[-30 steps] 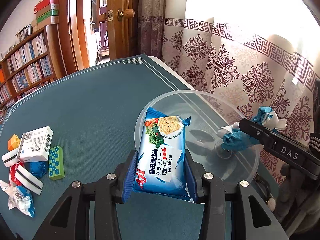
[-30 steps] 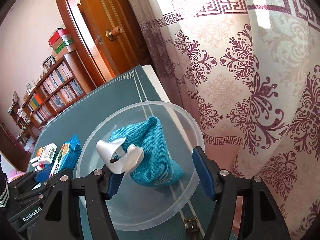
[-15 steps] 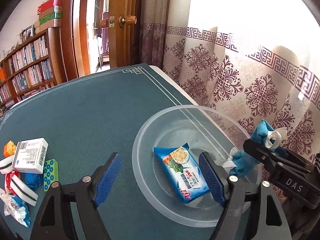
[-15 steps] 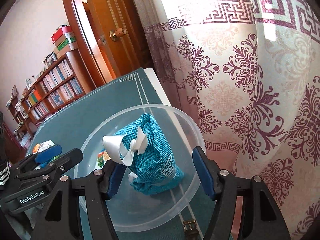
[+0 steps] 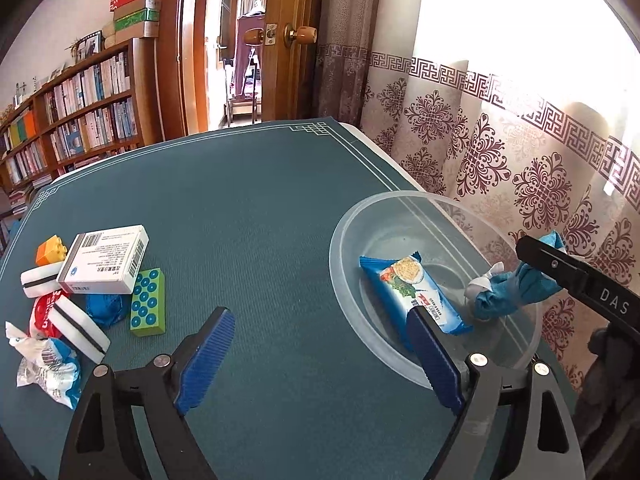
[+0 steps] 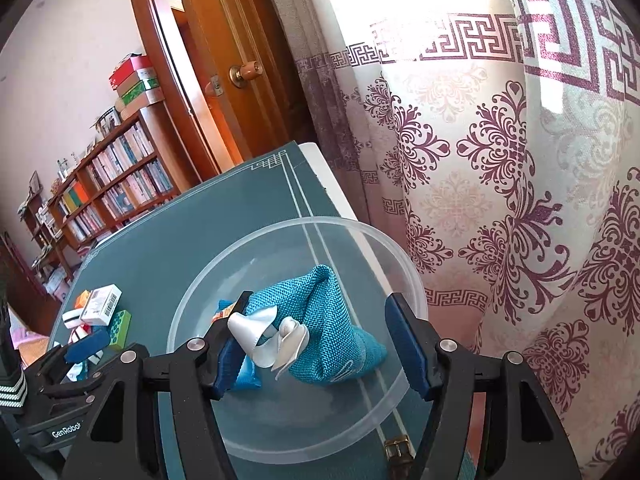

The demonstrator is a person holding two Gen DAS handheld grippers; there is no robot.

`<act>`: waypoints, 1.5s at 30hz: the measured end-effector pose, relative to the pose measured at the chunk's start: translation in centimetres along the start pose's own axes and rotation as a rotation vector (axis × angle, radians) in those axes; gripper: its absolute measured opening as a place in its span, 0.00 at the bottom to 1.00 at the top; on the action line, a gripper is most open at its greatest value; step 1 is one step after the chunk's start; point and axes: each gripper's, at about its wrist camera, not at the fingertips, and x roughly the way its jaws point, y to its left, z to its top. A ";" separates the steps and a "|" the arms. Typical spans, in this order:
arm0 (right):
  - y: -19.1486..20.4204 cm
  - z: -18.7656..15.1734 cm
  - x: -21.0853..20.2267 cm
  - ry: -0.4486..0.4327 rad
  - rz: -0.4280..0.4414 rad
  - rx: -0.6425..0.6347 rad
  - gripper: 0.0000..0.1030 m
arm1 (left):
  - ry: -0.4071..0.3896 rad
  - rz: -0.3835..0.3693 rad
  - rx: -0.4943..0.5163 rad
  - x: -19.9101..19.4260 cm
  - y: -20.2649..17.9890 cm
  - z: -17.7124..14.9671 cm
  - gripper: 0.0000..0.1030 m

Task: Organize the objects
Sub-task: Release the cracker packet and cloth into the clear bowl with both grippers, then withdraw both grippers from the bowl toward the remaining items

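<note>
We see a wooden bookshelf [image 5: 76, 120] full of books at the left, an open wooden door [image 5: 288, 40] at top centre, and a bright patterned curtain [image 5: 500, 140] filling the right. A green-covered table [image 5: 240, 220] occupies the middle.

A clear, smooth plastic bowl [image 5: 348, 216] holds a glossy foil cracker packet [image 5: 416, 292] and a coarse woven cloth pouch [image 6: 320, 320] on the bench's matt textured mat [image 5: 248, 208].

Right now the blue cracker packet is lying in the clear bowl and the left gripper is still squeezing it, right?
Not quite. The cracker packet does lie in the clear bowl, but the left gripper is not squeezing it. Its jaws have just been opening and now stand wide apart with nothing between them. The left wrist view shows this.
</note>
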 end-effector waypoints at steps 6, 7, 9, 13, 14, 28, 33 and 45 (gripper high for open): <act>1.2 0.0 -0.9 -0.017 -0.029 -0.049 0.60 | -0.008 -0.002 -0.039 -1.4 1.8 -1.0 0.88; 1.0 0.1 -0.8 -0.013 -0.025 -0.041 0.60 | -0.009 -0.003 -0.042 -1.6 2.0 -1.1 0.88; 0.5 0.2 -0.9 -0.002 -0.005 -0.003 0.60 | -0.011 -0.003 -0.046 -1.9 2.4 -1.4 0.88; -0.5 0.2 -1.7 -0.010 -0.018 0.038 0.60 | -0.007 -0.006 -0.061 -2.3 3.3 -2.0 0.88; -0.8 0.1 -2.0 -0.008 -0.017 0.048 0.60 | -0.004 -0.005 -0.064 -2.3 3.5 -2.1 0.89; 1.8 -4.0 -0.7 0.160 0.112 0.089 0.61 | 0.016 0.008 -0.126 -3.1 6.7 -4.0 0.90; 4.0 -4.9 0.0 0.189 0.161 0.053 0.61 | 0.011 0.018 -0.159 -3.8 8.3 -4.5 0.90; 8.4 -5.8 -1.2 0.128 0.148 -0.100 0.64 | -0.008 0.103 -0.197 -4.9 11.2 -5.9 0.93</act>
